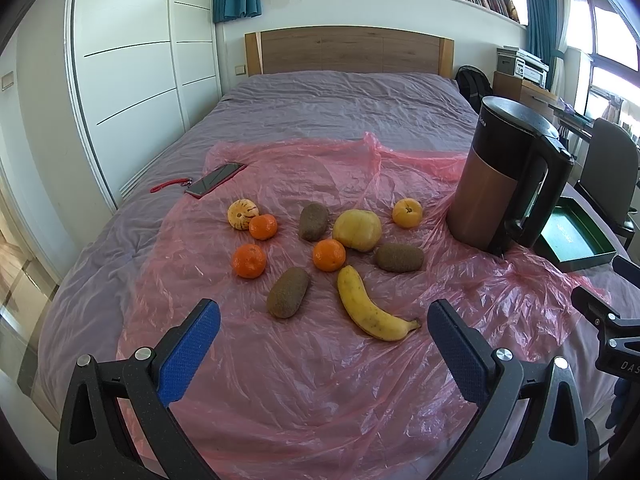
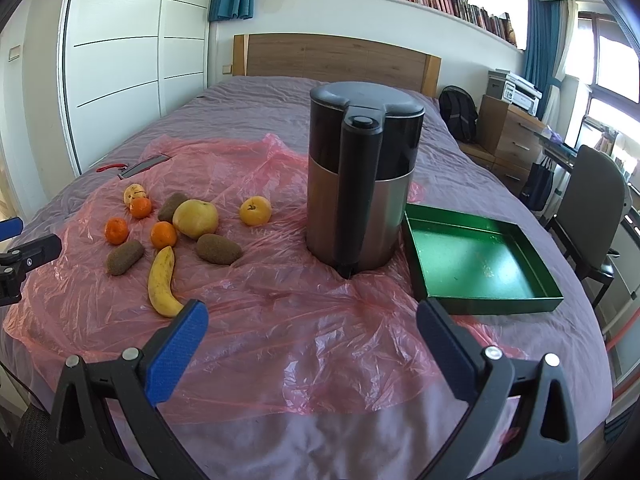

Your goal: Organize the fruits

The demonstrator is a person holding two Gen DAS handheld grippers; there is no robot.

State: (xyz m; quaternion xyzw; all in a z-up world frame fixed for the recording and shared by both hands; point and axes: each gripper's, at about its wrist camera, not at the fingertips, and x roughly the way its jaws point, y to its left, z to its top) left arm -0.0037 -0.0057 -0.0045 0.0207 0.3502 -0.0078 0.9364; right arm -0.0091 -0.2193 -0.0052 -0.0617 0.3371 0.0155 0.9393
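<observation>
Blue ribbed pads on black frames fill the bottom of both views: my left gripper [image 1: 324, 316] and my right gripper [image 2: 312, 316] both hang with jaws spread wide and nothing between them, above a crinkled pink plastic sheet [image 1: 320, 380] spread over a wrinkled purple bedspread [image 1: 340, 96]. My left view sits over the fruit: a spotted yellow banana [image 1: 370, 306] curves just beyond my pads, with three fuzzy brown kiwis [image 1: 288, 292] around it, three glossy tangerines [image 1: 329, 255], a smooth pale pear-like fruit [image 1: 357, 229], a yellow citrus [image 1: 407, 212] off toward the kettle, and a small striped yellow fruit [image 1: 242, 214] touching one tangerine. My right view shows the whole square green tray [image 2: 486, 304], shallow and shiny inside, lying beside the kettle [image 2: 360, 184]; from the left that tray is mostly hidden behind the kettle and only a corner shows. The kettle is a copper-toned cylinder with a black lid and handle, and from the right its handle faces me. A dark phone [image 1: 214, 179] with a red strap lies at the sheet's far edge, clear in the left view, foreshortened to a thin sliver in the right. Each view catches only a cropped black edge of the other gripper.
</observation>
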